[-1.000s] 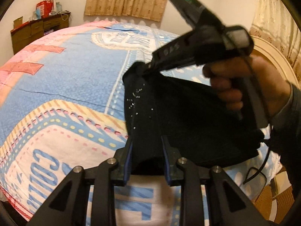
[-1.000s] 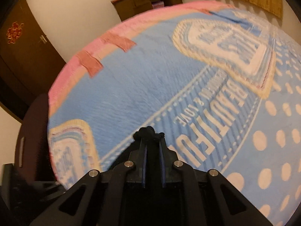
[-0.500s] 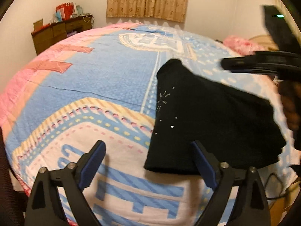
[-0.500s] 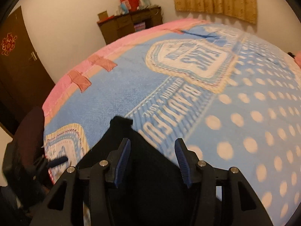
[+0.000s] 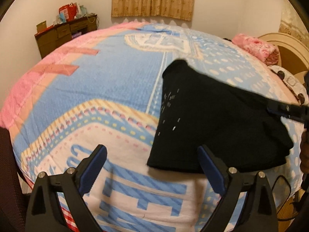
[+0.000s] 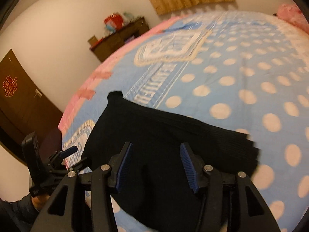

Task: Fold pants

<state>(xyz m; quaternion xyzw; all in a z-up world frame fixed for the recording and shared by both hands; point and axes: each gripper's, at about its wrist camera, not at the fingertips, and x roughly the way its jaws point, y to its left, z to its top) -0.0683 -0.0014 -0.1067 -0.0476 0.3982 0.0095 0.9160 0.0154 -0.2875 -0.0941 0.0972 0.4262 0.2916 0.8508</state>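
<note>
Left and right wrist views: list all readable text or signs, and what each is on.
"囍": gold sign on the door.
"BEAUTIFU": band on the bedspread, upside down, blurred, its end hidden by the pants.
"E": large blue letter on the bedspread, left view.
Lettering in the badge: too blurred to read.

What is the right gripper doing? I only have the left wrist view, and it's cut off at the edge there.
Observer: In the right wrist view the right gripper is open; its blue pads flank the black pants without pressing them.
Operator: Do the pants reach under it?
Observer: Yes, the cloth runs below it to the frame's bottom, lying on the dotted blanket.
Operator: What else is out of my frame?
Observer: A dark door with a red emblem, left of the bed.
</note>
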